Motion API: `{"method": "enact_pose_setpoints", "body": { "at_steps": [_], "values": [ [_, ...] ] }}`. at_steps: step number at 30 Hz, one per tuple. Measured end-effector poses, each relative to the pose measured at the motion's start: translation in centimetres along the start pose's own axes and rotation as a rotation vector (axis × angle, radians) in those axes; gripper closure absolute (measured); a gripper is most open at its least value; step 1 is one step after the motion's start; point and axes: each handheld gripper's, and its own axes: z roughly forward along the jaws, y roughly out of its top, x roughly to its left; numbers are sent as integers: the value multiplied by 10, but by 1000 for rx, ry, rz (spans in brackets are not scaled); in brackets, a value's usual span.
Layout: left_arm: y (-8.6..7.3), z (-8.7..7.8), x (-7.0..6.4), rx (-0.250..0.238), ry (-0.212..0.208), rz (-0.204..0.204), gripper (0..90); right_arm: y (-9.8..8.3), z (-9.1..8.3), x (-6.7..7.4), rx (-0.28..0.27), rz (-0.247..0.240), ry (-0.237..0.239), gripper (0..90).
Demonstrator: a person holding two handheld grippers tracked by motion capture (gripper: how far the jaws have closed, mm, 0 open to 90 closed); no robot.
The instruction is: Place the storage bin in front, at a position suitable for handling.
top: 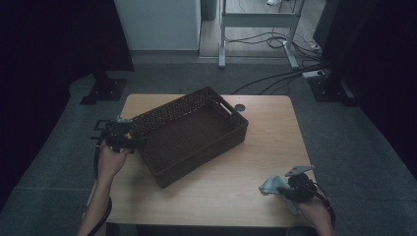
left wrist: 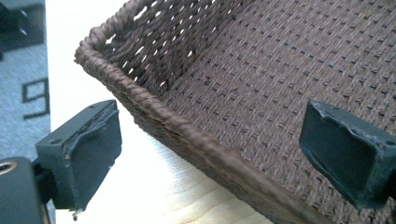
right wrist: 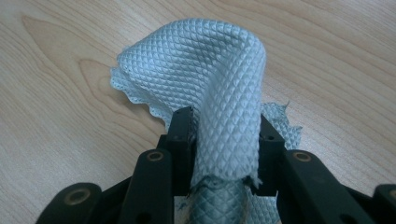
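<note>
1. Two hand-held grippers were at the light wooden table (top: 255,147), one at each near side of it
2. Left gripper (top: 129,142) sat at the left end of the dark brown woven rectangular basket (top: 189,133), jaws spread wide
3. In the left gripper view the braided rim of the basket (left wrist: 187,135) ran diagonally between the jaws; one jaw was outside over the tabletop, the other over the basket's woven floor. Neither pad touched the rim, nothing was gripped
4. Basket stood skewed on the far left half of the table, with a cut-out handle in its far end wall
5. Right gripper (top: 280,189) was at the near right corner of the table, well apart from the basket
6. Its jaws were closed on a pale blue-grey diamond-textured cloth (right wrist: 201,84), gap narrow, fabric pinched between the pads
7. Cloth humped up above the jaws in a fold, and its scalloped edge lay on the wood just beyond them
8. From the high view the cloth (top: 272,184) showed as a small pale bundle at the gripper tip, toward the table's middle
</note>
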Motion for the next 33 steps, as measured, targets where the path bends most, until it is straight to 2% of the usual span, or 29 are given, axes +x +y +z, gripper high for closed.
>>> {"method": "enact_pose_setpoints", "body": {
  "at_steps": [3,6,7,9,12,15,17,25,33],
  "values": [
    [0,9,5,20,13,-27,108,0,0,0,-1,0,1,648],
    [-3,16,4,46,15,-27,245,0,0,0,-2,0,1,646],
    [-4,17,2,51,39,-17,314,0,0,0,-3,0,-1,646],
    [-6,17,0,37,34,-33,393,0,0,1,-3,-2,-1,646],
    [-6,15,-6,41,71,-23,456,0,0,1,-4,-4,-1,648],
    [-5,13,-12,65,100,-4,473,0,-1,2,-7,-3,-2,660],
    [-6,11,-15,70,106,-6,474,1,-1,2,-8,-4,1,670],
    [-20,1,-32,65,120,-37,473,3,-3,5,-24,-1,3,748],
    [-35,-12,-53,66,139,-65,458,8,-10,12,-68,-21,11,753]
  ]
}}
